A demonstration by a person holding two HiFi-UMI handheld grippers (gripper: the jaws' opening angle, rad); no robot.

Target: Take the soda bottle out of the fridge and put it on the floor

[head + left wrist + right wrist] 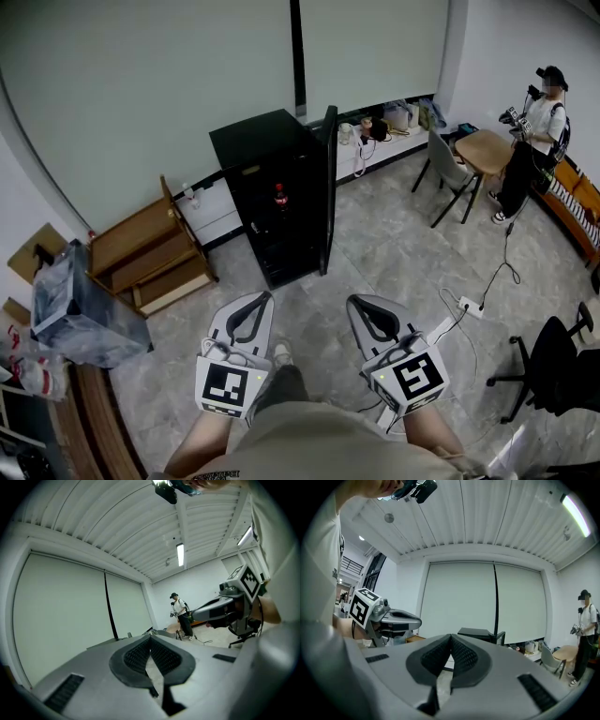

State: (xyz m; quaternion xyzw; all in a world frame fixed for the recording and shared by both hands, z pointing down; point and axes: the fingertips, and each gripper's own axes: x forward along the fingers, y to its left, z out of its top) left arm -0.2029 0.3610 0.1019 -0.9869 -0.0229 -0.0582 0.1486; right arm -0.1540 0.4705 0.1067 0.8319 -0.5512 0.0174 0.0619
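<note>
A small black fridge (272,192) stands against the far wall with its door (328,187) swung open. Inside it, on a shelf, stands a dark soda bottle (279,200) with a red label. My left gripper (263,298) and right gripper (354,302) are held side by side low in the head view, well short of the fridge. Both are shut with nothing between the pads. In the right gripper view the fridge top (480,633) shows just beyond the closed right gripper (451,637). The left gripper (150,638) points toward the wall blinds.
A wooden shelf unit (150,253) leans left of the fridge, with a plastic-wrapped box (75,305) nearer. A person (530,145) stands at right by a round table (487,150) and chair (448,169). A power strip and cable (473,305) lie on the floor; an office chair (553,366) stands at right.
</note>
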